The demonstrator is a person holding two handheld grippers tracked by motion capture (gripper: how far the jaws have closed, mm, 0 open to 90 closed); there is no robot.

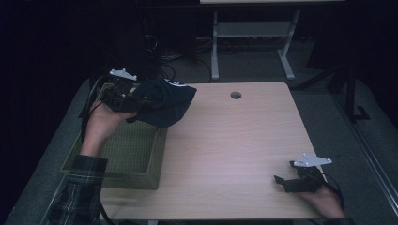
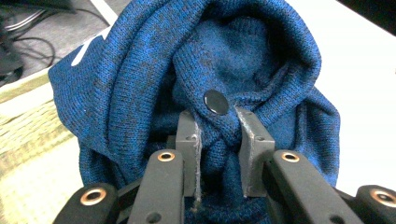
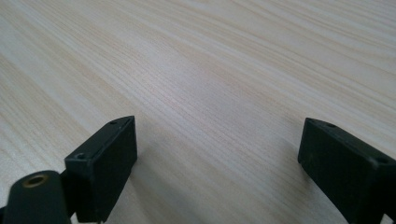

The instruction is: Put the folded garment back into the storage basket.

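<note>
Pinching blue knit garment [image 2: 140, 84] (fingers [image 2: 189, 140] clamped)

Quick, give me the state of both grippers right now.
Left gripper: jaws shut on the blue knit garment, held above the green basket.
Right gripper: jaws open, nothing between them, low over the table.

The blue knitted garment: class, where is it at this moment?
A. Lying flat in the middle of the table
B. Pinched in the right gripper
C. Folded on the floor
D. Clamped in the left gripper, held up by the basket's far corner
D: the left gripper has its jaws shut on a fold of the blue knitted garment, held up by the far corner of the woven basket.
</note>
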